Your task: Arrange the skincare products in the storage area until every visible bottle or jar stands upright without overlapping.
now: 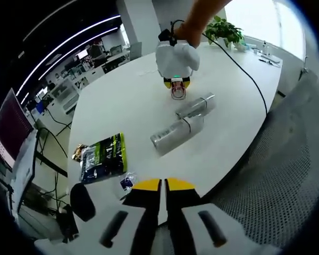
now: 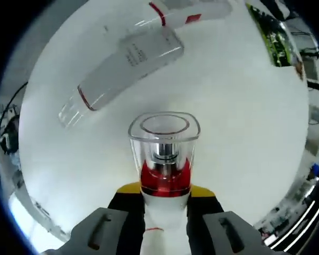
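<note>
Right gripper view: the right gripper (image 2: 165, 199) is clamped on a clear-capped bottle (image 2: 164, 159) with a red collar, the cap pointing away from the jaws along the camera's line of sight. Whether its base touches the table (image 2: 244, 133) cannot be told.

Item two: a frosted bottle (image 2: 125, 66) with a clear cap lies on its side just beyond the held one, long axis running diagonally across the view. Item three: a second lying bottle (image 2: 189, 11), red-banded, lies just past it near the top edge, the two close together or touching.

Left gripper view: the left gripper (image 1: 164, 186) is empty, jaws closed nearly together, hanging over the near table edge. The two lying bottles (image 1: 176, 132) (image 1: 195, 106) rest mid-table, roughly parallel, between this gripper and the right gripper (image 1: 176, 79), which holds its bottle (image 1: 177, 93) at the far side. A green packet (image 1: 103, 156) and a small wrapper (image 1: 127, 182) lie near the front-left edge.

Judgement: the right gripper is the nearer to both lying bottles; each must be taken across its long axis and tipped upright, apart from its neighbour.
</note>
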Motion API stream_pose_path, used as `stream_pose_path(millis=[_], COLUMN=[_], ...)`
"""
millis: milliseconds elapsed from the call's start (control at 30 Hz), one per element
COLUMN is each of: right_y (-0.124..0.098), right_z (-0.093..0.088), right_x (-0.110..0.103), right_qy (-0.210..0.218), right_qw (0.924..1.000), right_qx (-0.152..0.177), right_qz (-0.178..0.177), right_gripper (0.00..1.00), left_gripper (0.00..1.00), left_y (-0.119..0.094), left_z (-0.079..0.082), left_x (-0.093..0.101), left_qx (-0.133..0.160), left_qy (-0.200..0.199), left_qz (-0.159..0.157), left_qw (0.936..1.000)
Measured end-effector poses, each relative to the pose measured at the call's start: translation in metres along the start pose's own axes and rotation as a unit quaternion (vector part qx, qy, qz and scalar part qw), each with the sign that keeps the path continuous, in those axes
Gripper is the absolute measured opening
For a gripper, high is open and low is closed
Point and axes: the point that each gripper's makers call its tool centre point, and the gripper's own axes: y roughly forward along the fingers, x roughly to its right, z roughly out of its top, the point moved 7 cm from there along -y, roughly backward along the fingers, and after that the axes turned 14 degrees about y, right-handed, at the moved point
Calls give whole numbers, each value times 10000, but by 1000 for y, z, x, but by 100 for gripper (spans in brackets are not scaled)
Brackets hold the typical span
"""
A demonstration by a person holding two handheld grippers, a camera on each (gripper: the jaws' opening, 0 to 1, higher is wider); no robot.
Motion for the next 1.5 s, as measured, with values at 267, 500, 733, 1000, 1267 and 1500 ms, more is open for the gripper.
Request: stream_pose_path(millis=[267, 500, 733, 1000, 1267, 1500], right_y=[-9, -9, -10, -6, -4, -6], right_z=[-1, -3, -2, -7, -16, -33], right_x=[-2, -5, -5, -17, -35, -54], right_qy=[200, 1261, 1980, 2910, 3926, 4682], right_qw=[9998, 9915, 9788, 9536, 9128, 8750], right_qx=[100, 258, 312, 127, 287, 495], right_qz=[5, 194, 410, 766, 1090, 1129], right_gripper=[24, 23, 24, 24, 24, 24], left_gripper=[1, 2, 4, 4, 4, 4], left_y=[0, -1, 1, -1, -1, -1], left_z=[0, -2, -10, -9, -10, -9], left_x=[0, -4, -5, -9, -9, -7], left_qx=[-4, -78, -419, -362, -349, -299], left_qy=[-9, -111, -168, -324, -336, -332], left_qz=[9, 113, 174, 288, 273, 244], left_qw=[10000, 9998, 9988, 9984, 9985, 9987])
